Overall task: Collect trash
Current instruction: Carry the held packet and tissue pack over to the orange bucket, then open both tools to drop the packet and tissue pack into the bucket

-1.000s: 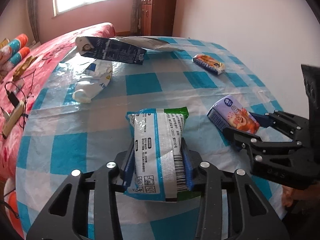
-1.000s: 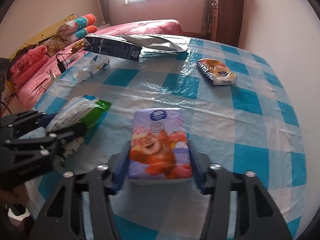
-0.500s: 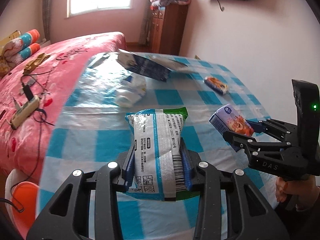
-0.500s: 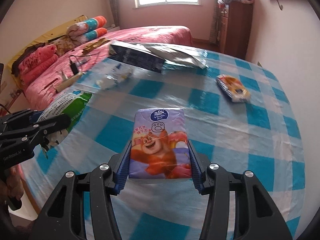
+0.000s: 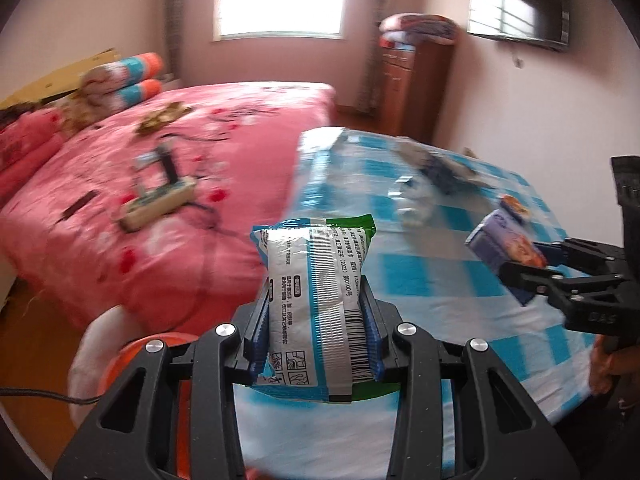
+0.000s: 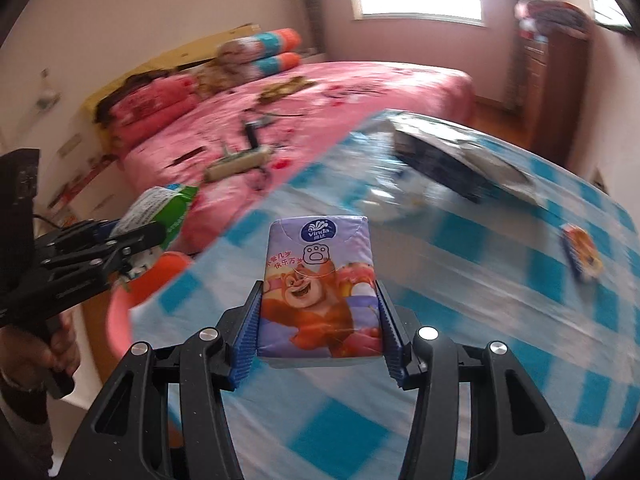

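Note:
My left gripper (image 5: 316, 336) is shut on a silver, blue and green snack wrapper (image 5: 316, 300), held off the checked table (image 5: 432, 288) near its left edge. My right gripper (image 6: 318, 334) is shut on a purple tissue pack with a cartoon bear (image 6: 318, 288), also lifted above the cloth. In the left wrist view the right gripper (image 5: 516, 264) shows at the right with the tissue pack (image 5: 500, 240). In the right wrist view the left gripper (image 6: 132, 236) shows at the left with the snack wrapper (image 6: 160, 208). An orange bin (image 5: 132, 364) lined with white sits low beside the table.
More litter lies blurred on the table: a dark carton (image 6: 440, 160), a white crumpled wrapper (image 6: 392, 196) and a small orange packet (image 6: 582, 254). A pink bed (image 5: 160, 184) with a power strip (image 5: 160, 202) stands left of the table. A wooden cabinet (image 5: 412, 88) is at the back.
Both grippers have lifted and swung left with their packs, away from the table's middle toward its left edge. The bed and the orange bin have come into view.

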